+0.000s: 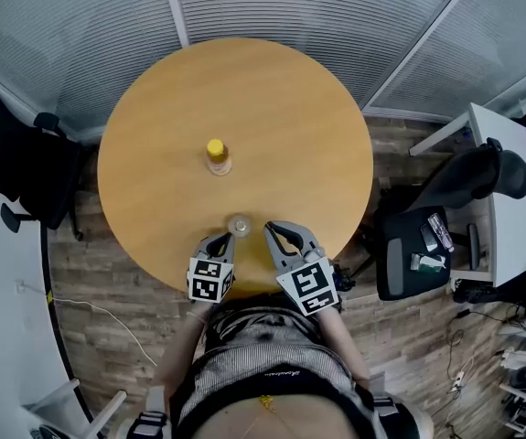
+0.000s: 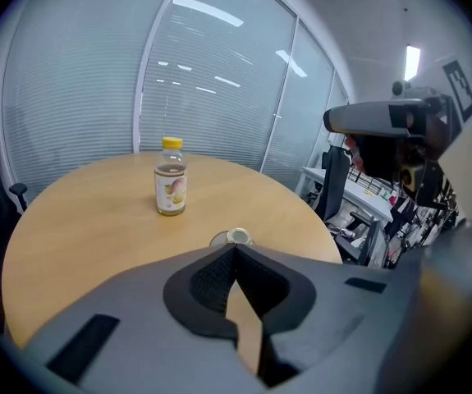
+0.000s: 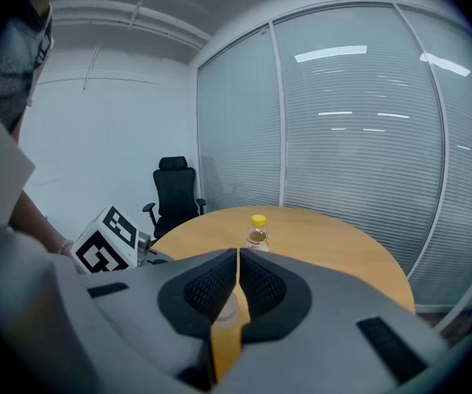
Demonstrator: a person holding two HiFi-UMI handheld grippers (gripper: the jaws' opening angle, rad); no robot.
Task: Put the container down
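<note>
The clear container (image 1: 239, 225) looks already set down on the desk (image 1: 290, 126), free between the left claw (image 1: 219, 242) and right claw (image 1: 275, 230), both closed empty, so only drawing back remains.

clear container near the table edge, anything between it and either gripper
Nothing visible does. The clear container stands on the table just ahead of the left gripper and the right gripper, with only bare tabletop between. The yellow-capped bottle stands farther back, beyond it.
</note>
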